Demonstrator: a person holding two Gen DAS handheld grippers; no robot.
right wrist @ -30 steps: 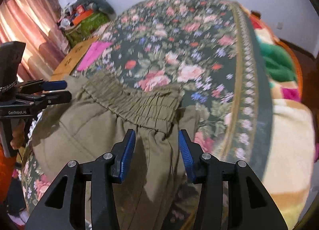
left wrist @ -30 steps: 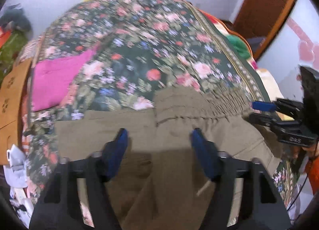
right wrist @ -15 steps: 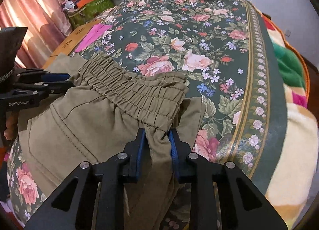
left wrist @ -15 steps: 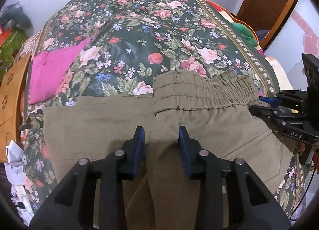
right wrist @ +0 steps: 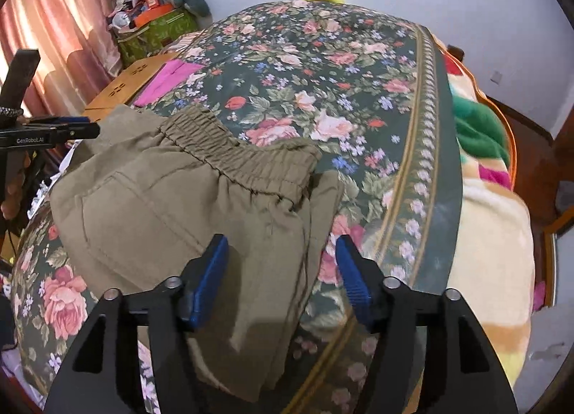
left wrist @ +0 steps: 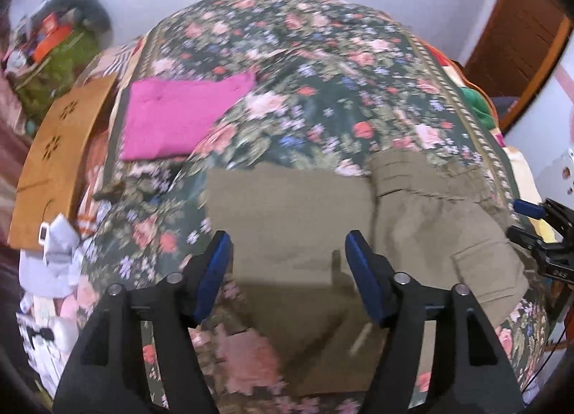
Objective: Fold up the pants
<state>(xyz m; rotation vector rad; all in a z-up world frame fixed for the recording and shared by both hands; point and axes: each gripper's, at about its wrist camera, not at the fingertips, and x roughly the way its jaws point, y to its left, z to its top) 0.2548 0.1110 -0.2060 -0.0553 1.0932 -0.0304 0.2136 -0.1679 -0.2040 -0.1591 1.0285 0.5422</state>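
Note:
Olive-green pants [left wrist: 297, 220] lie on the floral bedspread [left wrist: 287, 91], legs spread left, elastic waistband [right wrist: 236, 156] and pocket [left wrist: 484, 270] to the right. My left gripper [left wrist: 287, 263] is open and empty, above the pants' near edge. My right gripper [right wrist: 281, 270] is open and empty, over the hip part of the pants [right wrist: 161, 206] near the bed's right border. Each gripper shows at the edge of the other's view, the right one [left wrist: 538, 231] and the left one [right wrist: 53, 131].
A folded pink cloth [left wrist: 179, 116] lies at the far left of the bed. A wooden board [left wrist: 57, 163] and a clutter pile [left wrist: 53, 48] stand left of the bed. A cream and coloured blanket [right wrist: 491, 234] covers the right side. A door [left wrist: 523, 27] is far right.
Both grippers were shut on the pants half a second ago; both have opened and let go. The left view has swung left and back, and is blurred by motion.

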